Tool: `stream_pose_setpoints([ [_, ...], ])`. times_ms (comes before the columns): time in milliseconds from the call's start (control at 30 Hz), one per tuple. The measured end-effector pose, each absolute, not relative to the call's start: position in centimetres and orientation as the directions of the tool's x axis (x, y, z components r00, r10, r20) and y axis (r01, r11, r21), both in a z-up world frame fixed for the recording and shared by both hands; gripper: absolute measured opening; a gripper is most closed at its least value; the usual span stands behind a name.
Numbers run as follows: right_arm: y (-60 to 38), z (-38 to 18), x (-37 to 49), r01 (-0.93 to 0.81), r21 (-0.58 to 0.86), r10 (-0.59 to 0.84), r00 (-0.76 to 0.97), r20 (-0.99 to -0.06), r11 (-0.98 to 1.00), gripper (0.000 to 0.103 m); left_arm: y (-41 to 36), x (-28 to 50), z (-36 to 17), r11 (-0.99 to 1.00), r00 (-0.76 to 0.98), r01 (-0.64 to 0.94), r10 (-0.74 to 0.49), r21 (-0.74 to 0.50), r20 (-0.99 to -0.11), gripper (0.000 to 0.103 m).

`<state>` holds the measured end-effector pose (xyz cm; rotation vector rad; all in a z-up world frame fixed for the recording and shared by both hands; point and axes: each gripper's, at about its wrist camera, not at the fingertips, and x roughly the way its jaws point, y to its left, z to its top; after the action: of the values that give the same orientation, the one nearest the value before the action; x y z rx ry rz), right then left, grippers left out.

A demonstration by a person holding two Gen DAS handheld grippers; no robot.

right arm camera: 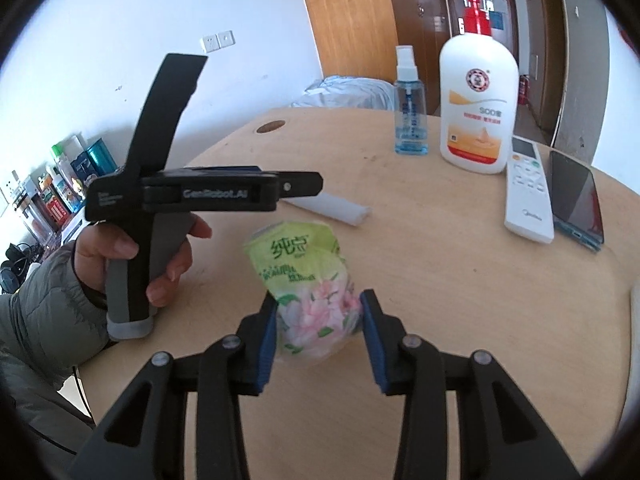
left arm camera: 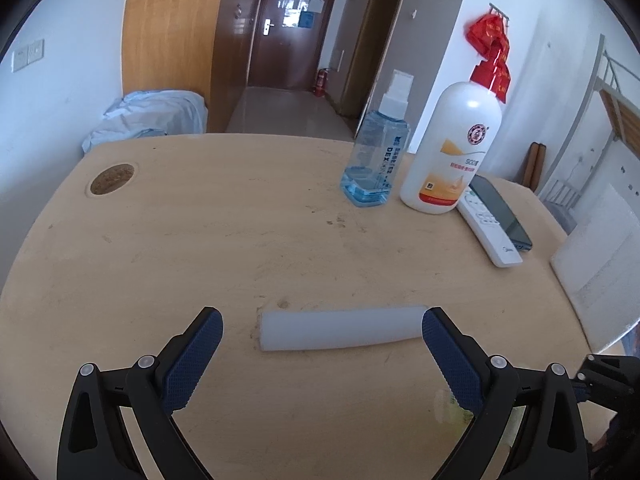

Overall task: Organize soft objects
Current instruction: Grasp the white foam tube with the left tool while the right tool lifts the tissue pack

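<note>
A white foam tube (left arm camera: 340, 328) lies on the wooden table (left arm camera: 240, 240), crosswise just ahead of my left gripper (left arm camera: 322, 330). The left gripper is open and empty, with the tube's right end by its right pad. The tube also shows in the right wrist view (right arm camera: 340, 206), behind the left gripper's body (right arm camera: 208, 192). My right gripper (right arm camera: 319, 312) is shut on a green tissue pack (right arm camera: 308, 276) with pink flowers. The pack is squeezed between the blue pads and held over the table.
A blue spray bottle (left arm camera: 376, 160), a white lotion pump bottle (left arm camera: 452, 148), a white remote (left arm camera: 486, 226) and a dark phone (left arm camera: 502, 210) stand at the far right. A round cable hole (left arm camera: 112, 178) is at the far left. A white foam block (left arm camera: 600, 248) sits at the right edge.
</note>
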<state>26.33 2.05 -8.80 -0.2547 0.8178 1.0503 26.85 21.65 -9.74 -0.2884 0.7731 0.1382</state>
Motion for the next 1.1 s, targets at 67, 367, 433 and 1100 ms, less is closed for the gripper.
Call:
stream_pose_setpoints([
  [67, 1.6, -8.7, 26.3, -0.845, 0.190, 0.671, 0.240, -0.701, 0.501, 0.044, 21.6, 27.2, -10.0, 0.955, 0.695, -0.214, 0.000, -0.207, -0.719, 0.084],
  [367, 0.9, -8.4, 26.3, -0.844, 0.204, 0.683, 0.234, -0.692, 0.496, 0.044, 20.9, 27.9, -10.7, 0.961, 0.660, -0.222, 0.022, -0.167, -0.751, 0.072],
  [433, 0.9, -8.4, 26.4, -0.841, 0.207, 0.683, 0.236, -0.691, 0.500, 0.044, 20.7, 27.8, -10.8, 0.964, 0.652, -0.226, 0.045, -0.138, -0.757, 0.068],
  [1100, -0.3, -7.6, 26.0, -0.832, 0.213, 0.693, 0.254, -0.675, 0.513, 0.044, 20.2, 24.2, -8.0, 0.971, 0.692, -0.236, 0.142, -0.036, -0.708, 0.002],
])
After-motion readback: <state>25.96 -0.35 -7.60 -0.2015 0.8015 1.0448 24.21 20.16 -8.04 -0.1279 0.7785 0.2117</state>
